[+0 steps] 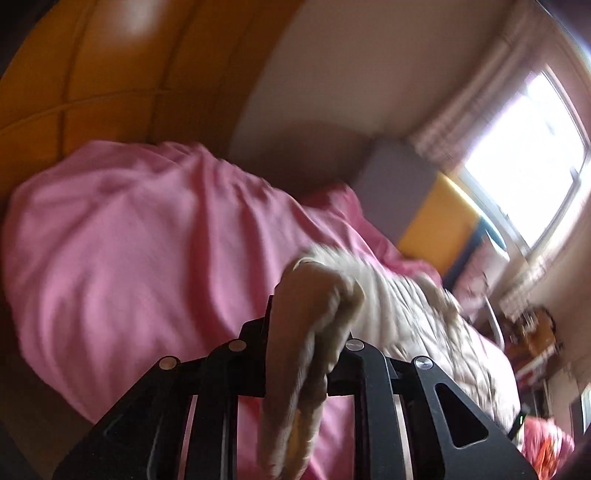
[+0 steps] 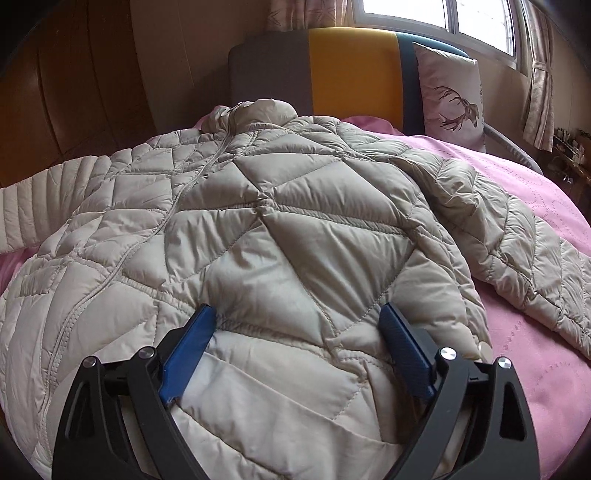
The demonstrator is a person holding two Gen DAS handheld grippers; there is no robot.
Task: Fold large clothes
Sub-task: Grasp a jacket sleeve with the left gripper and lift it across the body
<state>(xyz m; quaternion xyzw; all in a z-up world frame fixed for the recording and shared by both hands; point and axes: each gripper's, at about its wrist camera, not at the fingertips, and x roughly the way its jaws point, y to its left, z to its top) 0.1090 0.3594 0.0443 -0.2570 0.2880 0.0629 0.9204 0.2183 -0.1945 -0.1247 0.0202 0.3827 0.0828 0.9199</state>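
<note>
A beige quilted puffer jacket [image 2: 277, 206] lies front up on a pink bedspread [image 2: 535, 332], zip closed and collar toward the headboard. One sleeve [image 2: 33, 206] runs off to the left and the other [image 2: 517, 236] lies out to the right. My right gripper [image 2: 297, 310] is open, its blue pads [image 2: 192, 343] spread wide over the lower body of the jacket. In the blurred left wrist view, my left gripper [image 1: 306, 332] is shut on a beige fold of the jacket [image 1: 314, 302], which hides its fingertips. The rest of the jacket [image 1: 406, 314] trails off to the right.
A grey, yellow and teal headboard [image 2: 351, 70] stands at the bed's far end, with a deer-print pillow [image 2: 450, 92] leaning on it. A window [image 2: 424, 14] with curtains is behind. A wooden wardrobe [image 1: 92, 74] flanks the bed. Cluttered furniture [image 2: 569, 155] stands at the right.
</note>
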